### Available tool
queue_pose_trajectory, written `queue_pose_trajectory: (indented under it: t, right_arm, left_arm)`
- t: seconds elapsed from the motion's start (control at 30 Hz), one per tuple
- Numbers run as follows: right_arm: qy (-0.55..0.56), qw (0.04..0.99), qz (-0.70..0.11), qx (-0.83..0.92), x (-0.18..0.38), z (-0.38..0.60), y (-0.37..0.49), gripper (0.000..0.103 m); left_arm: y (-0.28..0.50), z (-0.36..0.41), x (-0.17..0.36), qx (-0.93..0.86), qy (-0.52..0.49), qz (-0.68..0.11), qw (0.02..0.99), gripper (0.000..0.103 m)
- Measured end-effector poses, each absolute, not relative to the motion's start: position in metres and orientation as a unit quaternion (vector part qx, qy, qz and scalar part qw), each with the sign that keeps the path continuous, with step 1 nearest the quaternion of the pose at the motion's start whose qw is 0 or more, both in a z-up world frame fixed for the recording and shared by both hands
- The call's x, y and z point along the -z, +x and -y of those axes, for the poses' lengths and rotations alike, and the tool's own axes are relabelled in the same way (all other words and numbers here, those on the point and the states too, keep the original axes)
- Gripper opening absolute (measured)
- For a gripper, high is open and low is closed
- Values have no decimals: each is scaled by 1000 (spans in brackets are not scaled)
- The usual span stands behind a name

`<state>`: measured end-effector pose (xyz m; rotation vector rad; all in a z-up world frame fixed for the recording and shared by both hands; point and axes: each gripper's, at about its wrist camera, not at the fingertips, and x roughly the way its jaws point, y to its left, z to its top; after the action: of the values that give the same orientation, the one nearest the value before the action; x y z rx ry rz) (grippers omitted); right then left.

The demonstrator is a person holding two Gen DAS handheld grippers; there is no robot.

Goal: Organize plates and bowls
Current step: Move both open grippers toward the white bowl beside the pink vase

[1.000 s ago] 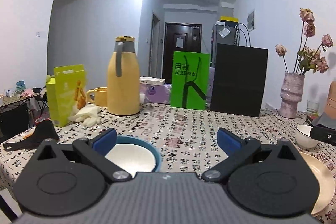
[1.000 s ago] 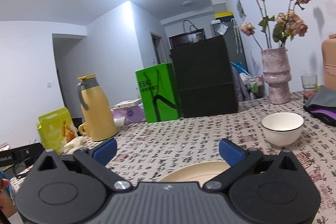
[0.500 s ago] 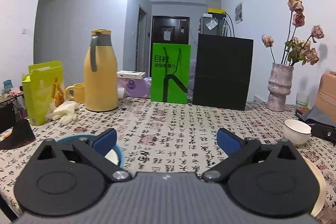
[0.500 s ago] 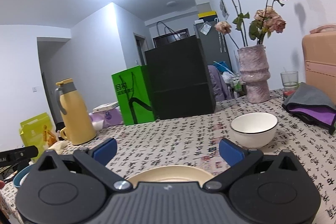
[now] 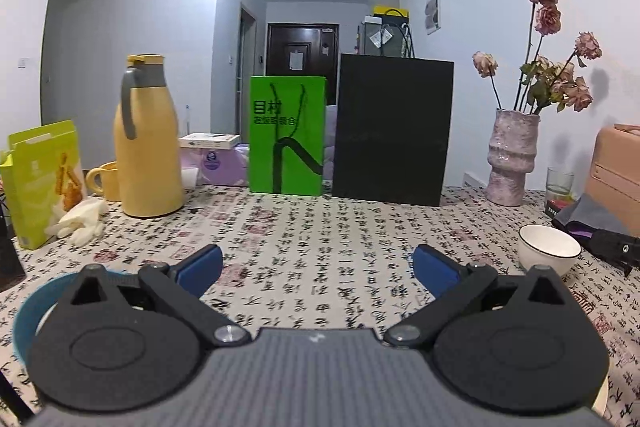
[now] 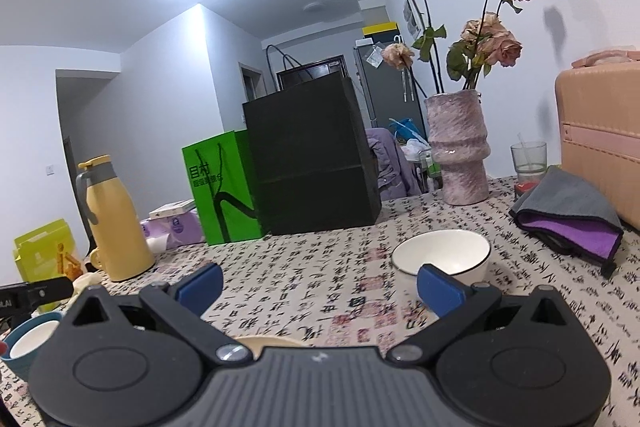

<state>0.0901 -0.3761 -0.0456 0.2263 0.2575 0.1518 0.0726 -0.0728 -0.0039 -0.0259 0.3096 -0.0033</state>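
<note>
Both grippers empty over the calligraphy-print table (image 5: 320,227), fingers spread wide.

Your right gripper (image 6: 318,285) has closed in on the white black-rimmed bowl (image 6: 442,254), just beyond its fingers; the cream plate (image 6: 266,341) has slid almost under it. Your left gripper (image 5: 316,265) has drifted right of the teal-rimmed bowl (image 5: 28,311). Green paper bag (image 5: 286,135): "目村".

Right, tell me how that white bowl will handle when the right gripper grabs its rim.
The white bowl looks like glazed ceramic, so probably stiff, fairly heavy for its size and slippery between the fingers. It appears empty and sits upright on the tablecloth, so nothing should spill. Its foot looks narrower than its rim, so a one-sided rim grip may tilt it.
</note>
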Motion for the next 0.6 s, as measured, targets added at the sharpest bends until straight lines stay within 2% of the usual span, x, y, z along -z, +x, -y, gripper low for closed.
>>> queue_pose_trajectory:
  t: [0.6]
  right_arm:
    - [102, 983, -138, -69, 36, 411, 130, 103]
  left_arm:
    - [134, 148, -13, 70, -3, -149, 986, 103]
